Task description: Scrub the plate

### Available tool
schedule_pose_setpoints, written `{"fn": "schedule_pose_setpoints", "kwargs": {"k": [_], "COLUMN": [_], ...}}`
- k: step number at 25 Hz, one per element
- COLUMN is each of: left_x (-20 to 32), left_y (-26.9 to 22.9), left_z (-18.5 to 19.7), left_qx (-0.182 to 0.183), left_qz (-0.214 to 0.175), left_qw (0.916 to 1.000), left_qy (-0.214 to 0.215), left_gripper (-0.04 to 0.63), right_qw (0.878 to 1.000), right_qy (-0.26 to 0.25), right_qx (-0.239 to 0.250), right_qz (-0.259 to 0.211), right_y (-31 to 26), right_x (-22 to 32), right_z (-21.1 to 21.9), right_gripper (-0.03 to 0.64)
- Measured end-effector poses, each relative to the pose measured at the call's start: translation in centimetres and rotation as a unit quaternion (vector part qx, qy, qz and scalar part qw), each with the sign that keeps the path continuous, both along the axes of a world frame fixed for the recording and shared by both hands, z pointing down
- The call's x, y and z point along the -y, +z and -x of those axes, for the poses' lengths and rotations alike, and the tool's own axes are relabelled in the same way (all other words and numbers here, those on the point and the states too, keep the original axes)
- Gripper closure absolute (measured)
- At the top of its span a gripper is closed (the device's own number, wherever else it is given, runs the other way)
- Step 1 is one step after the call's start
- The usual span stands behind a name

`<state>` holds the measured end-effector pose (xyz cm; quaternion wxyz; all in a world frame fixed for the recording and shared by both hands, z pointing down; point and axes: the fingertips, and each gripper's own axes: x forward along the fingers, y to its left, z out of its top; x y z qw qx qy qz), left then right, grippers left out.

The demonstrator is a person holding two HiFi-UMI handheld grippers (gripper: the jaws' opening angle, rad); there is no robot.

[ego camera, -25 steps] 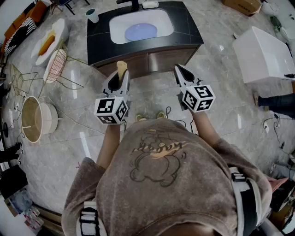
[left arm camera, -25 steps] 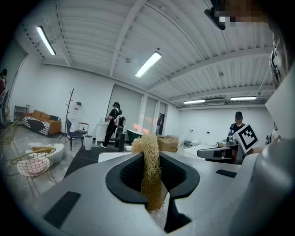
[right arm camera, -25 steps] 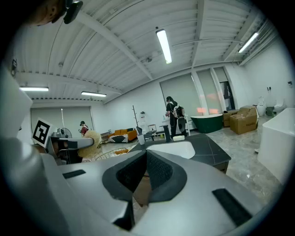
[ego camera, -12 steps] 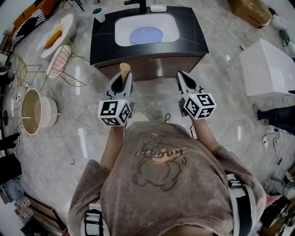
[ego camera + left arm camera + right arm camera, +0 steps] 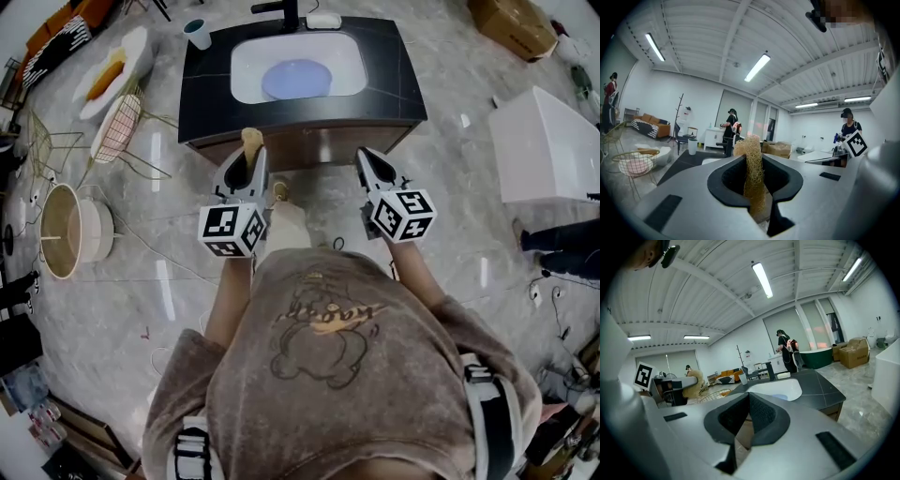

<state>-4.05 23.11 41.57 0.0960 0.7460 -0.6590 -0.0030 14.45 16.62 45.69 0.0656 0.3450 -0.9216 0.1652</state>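
Plate (image 5: 295,79), pale blue, lies flat in the white sink (image 5: 246,56) of a dark vanity (image 5: 202,94), ahead of the person and apparently not yet within reach. Left gripper (image 5: 246,161) is clamped on a straw-coloured fibre scrubber (image 5: 753,173), held upright with its tuft sticking out past the jaw tips, likely so the free end can rub the plate. Right gripper (image 5: 747,398) has its jaws closed together on nothing and points toward the sink, probably ready to steady the plate. Both hang short of the vanity's front edge.
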Motion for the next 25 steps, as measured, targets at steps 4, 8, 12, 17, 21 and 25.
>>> {"fn": "schedule_pose_setpoints", "kwargs": {"k": [4, 8, 12, 17, 21, 25], "left_x": [3.9, 8.8, 13.4, 18.5, 22.3, 25.9], "left_y": [0.6, 1.0, 1.2, 0.6, 0.6, -0.3], "left_z": [1.6, 3.4, 6.2, 9.7, 12.3, 14.1], "left_qx": [-0.008, -0.016, -0.021, -0.02, -0.014, -0.009], "left_qz": [0.004, 0.006, 0.01, 0.016, 0.023, 0.018], "left_qw": [0.9999, 0.9997, 0.9995, 0.999, 0.9984, 0.9972], "left_qy": [0.009, 0.019, 0.024, 0.037, 0.051, 0.072], "left_gripper": [0.517, 0.517, 0.517, 0.517, 0.517, 0.517], "right_qw": [1.0, 1.0, 1.0, 1.0, 1.0, 1.0], "right_qy": [-0.001, -0.002, 0.004, 0.02, 0.021, 0.024], "right_qx": [0.01, 0.006, -0.004, -0.009, -0.003, -0.013], "right_qz": [0.006, 0.006, 0.008, 0.017, 0.017, 0.006], "right_y": [-0.2, -0.4, -0.2, -0.6, -1.4, -2.2], "right_x": [3.3, 7.7, 11.7, 16.5, 20.0, 22.9], "right_z": [2.2, 4.7, 7.0, 9.9, 12.9, 15.5], "right_gripper": [0.617, 0.617, 0.617, 0.617, 0.617, 0.617]}}
